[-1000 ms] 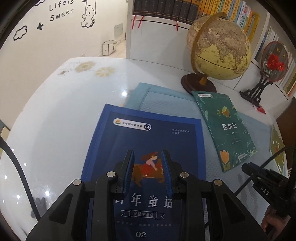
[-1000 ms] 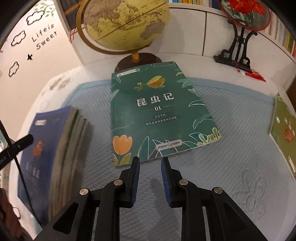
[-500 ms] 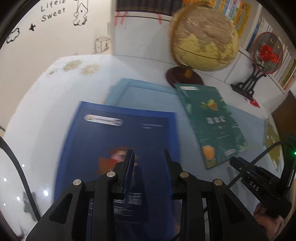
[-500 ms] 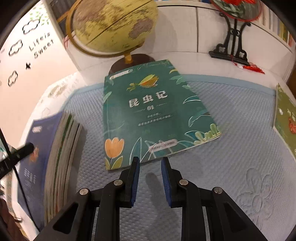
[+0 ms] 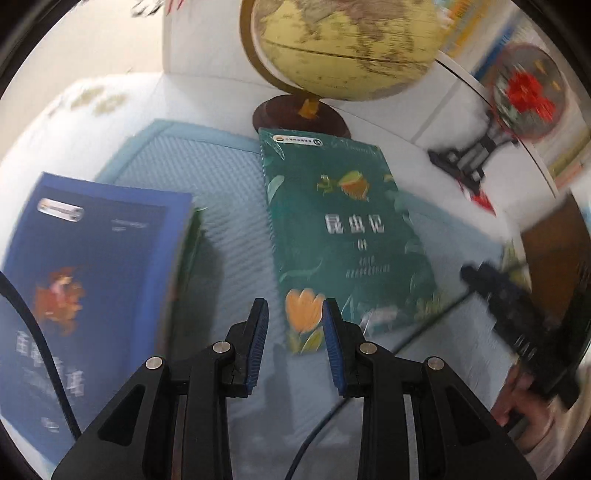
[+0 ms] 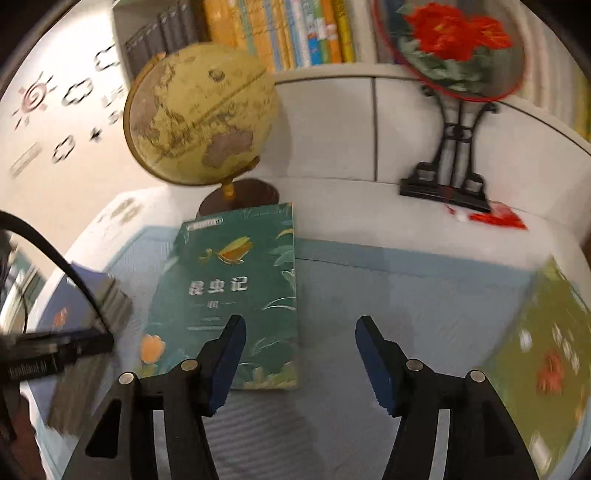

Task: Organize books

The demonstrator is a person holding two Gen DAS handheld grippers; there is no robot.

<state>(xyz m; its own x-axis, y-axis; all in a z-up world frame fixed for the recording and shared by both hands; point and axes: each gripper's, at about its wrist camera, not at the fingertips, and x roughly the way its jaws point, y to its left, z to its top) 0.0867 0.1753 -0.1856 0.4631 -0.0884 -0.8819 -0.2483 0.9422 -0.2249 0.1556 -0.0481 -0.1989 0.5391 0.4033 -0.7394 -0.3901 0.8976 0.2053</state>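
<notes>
1. Landmark is the green book (image 5: pixel 343 236). It lies flat on the light blue mat (image 5: pixel 229 206) on your desk (image 6: pixel 369 206), and its top edge runs right up to the dark base of the globe (image 6: pixel 199 118).
2. Your left hand-held gripper (image 5: pixel 293 325) hangs over the green book's bottom-left corner, right above the orange tulip. Jaws are nearly together with only a narrow gap, and nothing is pinched in it.
3. Your right hand-held gripper (image 6: pixel 299 354) sits over the green book's lower right edge. Its jaws are opening; only the book's corner and bare mat show between them, and the pads press on nothing.
4. Left of the green book there's the blue book (image 5: pixel 88 280), topping a stack of others with the page edges showing.
5. Right of the green book, near the mat's edge, a yellow-green book (image 6: pixel 546 354) lies flat. It's blurry.
6. Behind the green book and off to the right stands the round fan with red flowers (image 6: pixel 454 48) on its black stand, against the white cabinet.
7. Up above that, the shelf of books (image 6: pixel 295 33).
</notes>
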